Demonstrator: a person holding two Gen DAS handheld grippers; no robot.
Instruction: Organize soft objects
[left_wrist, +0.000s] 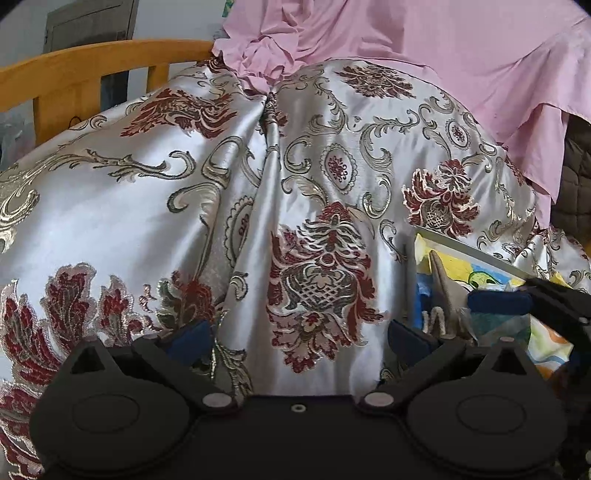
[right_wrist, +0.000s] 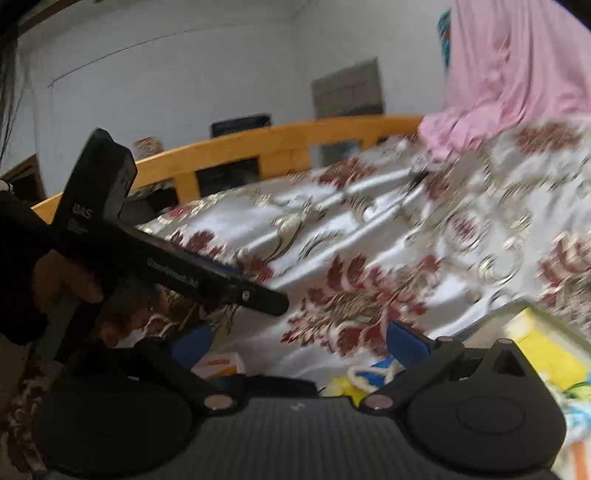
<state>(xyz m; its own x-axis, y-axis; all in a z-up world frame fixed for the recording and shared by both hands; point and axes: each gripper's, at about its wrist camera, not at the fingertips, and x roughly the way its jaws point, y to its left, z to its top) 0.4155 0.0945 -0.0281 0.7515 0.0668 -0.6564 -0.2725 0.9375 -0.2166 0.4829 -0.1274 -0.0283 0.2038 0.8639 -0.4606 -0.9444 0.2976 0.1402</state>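
A shiny white brocade cover (left_wrist: 184, 206) with dark red and gold flowers lies bunched over the bed; it also shows in the right wrist view (right_wrist: 369, 236), blurred. A pink cloth (left_wrist: 424, 44) hangs behind it and shows in the right wrist view (right_wrist: 517, 74) too. My left gripper (left_wrist: 301, 339) is open, its blue pads wide apart just above the brocade. My right gripper (right_wrist: 299, 343) is open over the brocade's near edge. The left gripper's black body (right_wrist: 166, 273) and the hand holding it cross the right wrist view at left.
A colourful cartoon-print bag or box (left_wrist: 480, 273) with a rope handle sits at the right, next to the other gripper's tip (left_wrist: 554, 306). An orange wooden bed rail (left_wrist: 92, 70) runs behind the bed. A dark quilted cloth (left_wrist: 576, 177) is at far right.
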